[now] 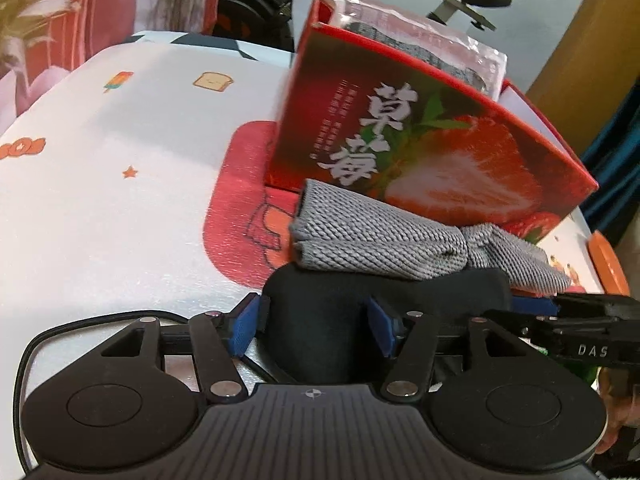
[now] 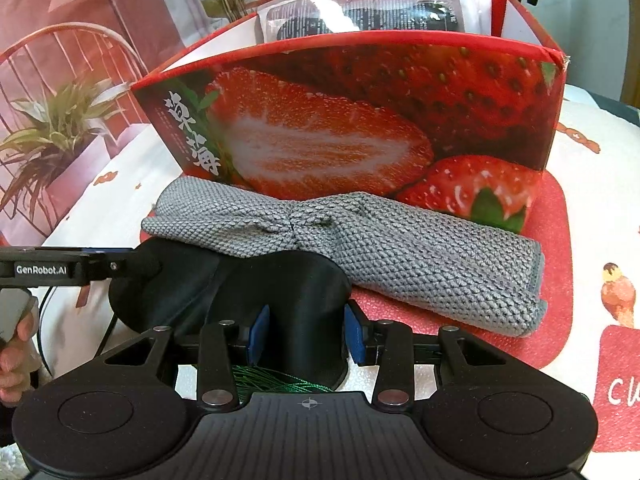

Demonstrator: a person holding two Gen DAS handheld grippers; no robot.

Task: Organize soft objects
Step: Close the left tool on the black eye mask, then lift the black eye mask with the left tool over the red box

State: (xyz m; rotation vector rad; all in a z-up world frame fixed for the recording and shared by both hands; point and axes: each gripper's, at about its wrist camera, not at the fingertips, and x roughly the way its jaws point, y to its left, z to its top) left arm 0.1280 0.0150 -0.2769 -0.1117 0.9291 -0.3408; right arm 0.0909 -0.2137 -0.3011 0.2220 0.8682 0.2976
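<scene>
A black soft eye mask [image 1: 320, 320] lies on the table in front of a red strawberry box [image 1: 432, 128]. My left gripper [image 1: 316, 326] is shut on one end of the mask. My right gripper [image 2: 306, 334] is shut on the other end of the black mask [image 2: 280, 292]. A folded grey knitted cloth [image 1: 380, 240] lies between the mask and the box, also in the right wrist view [image 2: 380, 248]. The box [image 2: 360, 120] holds plastic packets [image 2: 372, 4]. The left gripper's arm [image 2: 60, 268] shows at the left of the right view.
The table has a white printed cover [image 1: 100, 200] with a red patch [image 2: 552, 240]. A printed curtain with plants [image 2: 60, 80] hangs behind. The right gripper's arm [image 1: 580, 328] enters the left view from the right. Green cord [image 2: 272, 380] lies under the mask.
</scene>
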